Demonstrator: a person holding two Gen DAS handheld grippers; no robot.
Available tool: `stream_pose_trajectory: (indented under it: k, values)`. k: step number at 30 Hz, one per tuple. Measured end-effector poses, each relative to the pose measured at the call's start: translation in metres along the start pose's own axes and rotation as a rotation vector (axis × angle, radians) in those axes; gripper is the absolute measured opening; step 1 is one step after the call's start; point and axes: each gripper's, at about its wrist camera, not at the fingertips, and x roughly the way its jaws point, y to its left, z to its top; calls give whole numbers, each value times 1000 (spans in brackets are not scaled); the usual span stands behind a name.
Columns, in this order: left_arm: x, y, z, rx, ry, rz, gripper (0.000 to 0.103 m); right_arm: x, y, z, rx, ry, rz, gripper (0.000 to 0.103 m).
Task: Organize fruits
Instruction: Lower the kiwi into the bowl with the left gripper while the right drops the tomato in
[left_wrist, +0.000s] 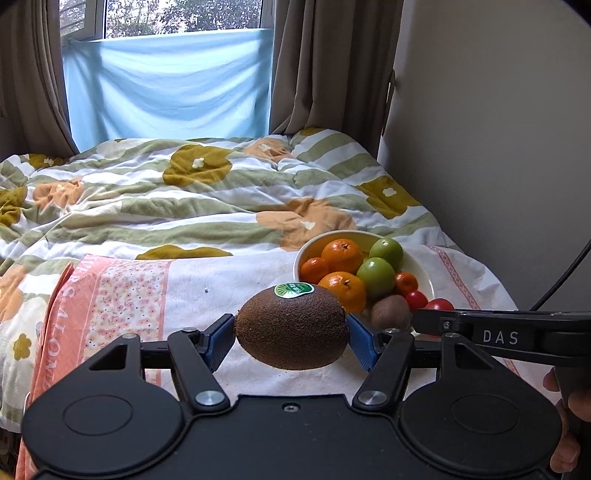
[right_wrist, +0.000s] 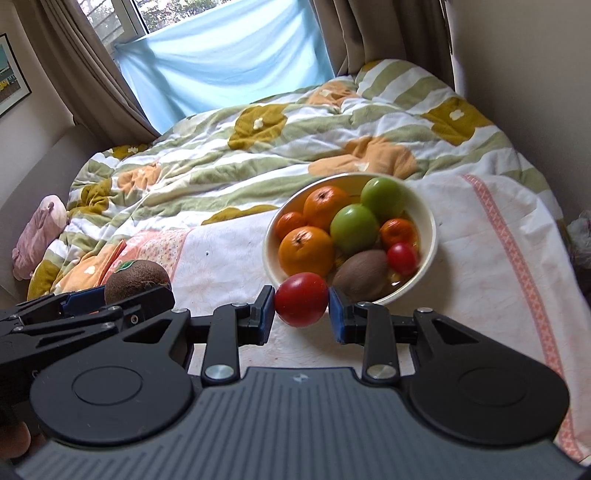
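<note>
My left gripper (left_wrist: 291, 330) is shut on a brown kiwi (left_wrist: 291, 326) with a green sticker, held above the cloth, left of the bowl. The same kiwi shows in the right wrist view (right_wrist: 136, 278). My right gripper (right_wrist: 301, 308) is shut on a red tomato (right_wrist: 301, 299), just in front of the bowl's near rim. The cream bowl (right_wrist: 430, 229) holds oranges (right_wrist: 304, 249), two green apples (right_wrist: 354, 229), a second kiwi (right_wrist: 360, 275) and a small tomato (right_wrist: 402, 258). The bowl also shows in the left wrist view (left_wrist: 423, 277).
The bowl stands on a white and pink cloth (right_wrist: 480, 266) spread over a flowered quilt (right_wrist: 258, 147) on a bed. A wall (left_wrist: 498, 147) runs along the right side. A pink soft toy (right_wrist: 37, 236) lies at the bed's left edge.
</note>
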Motion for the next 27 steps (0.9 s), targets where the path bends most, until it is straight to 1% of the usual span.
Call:
stream_pose_trajectory:
  k: [5,8,12,16,20,27]
  values:
    - [3,-27,7,20,-22,-16,69,-18,-23,8,-15,-32,-8,46]
    - [14,-43,11,45,-24,-31,69,-23,-36,15,-25,-46,-23,46]
    - [34,-60,17,102,-16,-56,69,-23,-54,24,1,-62,-47,46]
    - [62,-74,21,172,-2,-85,69,-14,-71,32,42,-66,-83,46]
    - [91,-82,21,242,14,-97,69,-1,-82,37,73,-52,-108,46]
    - [127,-92,17,353,25,-95,69,28,-93,41,111,-12,-139,46]
